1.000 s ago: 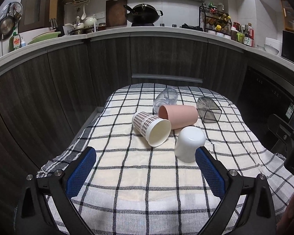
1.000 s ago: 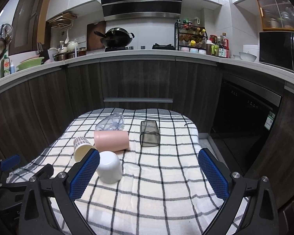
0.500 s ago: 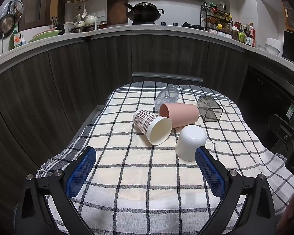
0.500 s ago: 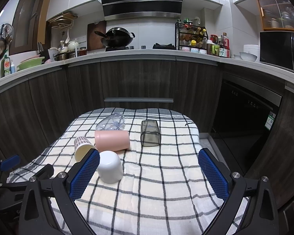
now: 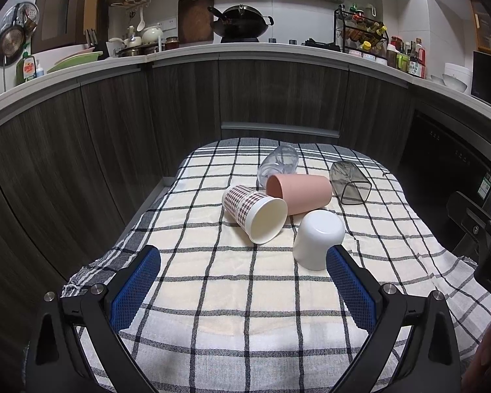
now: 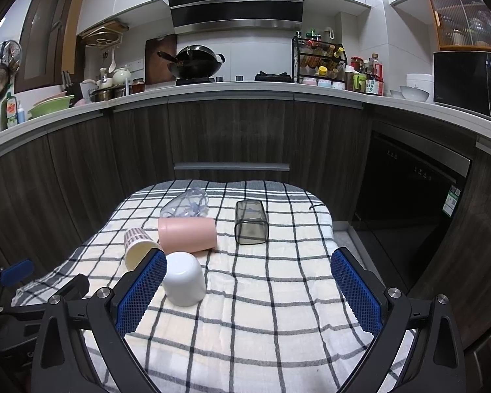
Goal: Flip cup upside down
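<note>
Several cups are on a checked cloth (image 5: 212, 278). A white cup (image 5: 317, 239) (image 6: 184, 278) stands upside down. A checked paper cup (image 5: 255, 213) (image 6: 137, 247), a pink cup (image 5: 299, 193) (image 6: 187, 234), a clear cup (image 5: 278, 163) (image 6: 186, 208) and a dark square cup (image 5: 350, 181) (image 6: 250, 222) lie on their sides. My left gripper (image 5: 244, 281) is open and empty, in front of the cups. My right gripper (image 6: 248, 291) is open and empty; its left pad (image 6: 140, 294) overlaps the white cup in view.
Dark wood cabinets (image 5: 278, 98) curve round behind the table, under a counter with a wok (image 6: 196, 62), bottles and bowls. A black appliance front (image 6: 409, 190) is at the right. The cloth hangs over the table's edges.
The left wrist view has tilted down a little, so the cups sit slightly higher in frame. The right gripper and the cups have not moved.
</note>
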A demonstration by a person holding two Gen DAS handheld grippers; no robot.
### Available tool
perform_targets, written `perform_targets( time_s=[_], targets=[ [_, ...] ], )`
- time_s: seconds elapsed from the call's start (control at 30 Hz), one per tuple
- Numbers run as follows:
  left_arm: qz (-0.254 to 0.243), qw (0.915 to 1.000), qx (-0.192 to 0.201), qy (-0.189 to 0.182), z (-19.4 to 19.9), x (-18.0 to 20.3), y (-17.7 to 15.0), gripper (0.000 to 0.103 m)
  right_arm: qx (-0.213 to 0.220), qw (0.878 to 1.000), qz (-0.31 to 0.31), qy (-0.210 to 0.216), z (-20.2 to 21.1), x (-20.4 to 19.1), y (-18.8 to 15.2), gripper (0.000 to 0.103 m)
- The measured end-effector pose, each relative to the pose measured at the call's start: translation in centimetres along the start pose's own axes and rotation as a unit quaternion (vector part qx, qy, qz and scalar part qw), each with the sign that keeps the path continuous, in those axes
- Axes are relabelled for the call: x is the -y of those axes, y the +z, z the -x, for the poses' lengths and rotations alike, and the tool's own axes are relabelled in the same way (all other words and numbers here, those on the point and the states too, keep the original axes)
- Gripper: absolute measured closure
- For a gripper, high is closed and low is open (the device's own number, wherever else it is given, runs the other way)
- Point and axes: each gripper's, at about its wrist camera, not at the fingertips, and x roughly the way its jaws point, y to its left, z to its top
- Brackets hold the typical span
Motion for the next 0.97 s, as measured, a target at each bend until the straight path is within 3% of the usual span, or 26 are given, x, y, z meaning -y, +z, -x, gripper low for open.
perform_targets(
  time_s=[0.97],
  targets=[
    [-0.002, 0.9999, 0.006, 0.015, 0.28, 0.04, 0.09, 0.000, -0.001, 1.000, -0.001, -0.001, -0.06, -0.04, -0.09, 0.002]
  ],
)
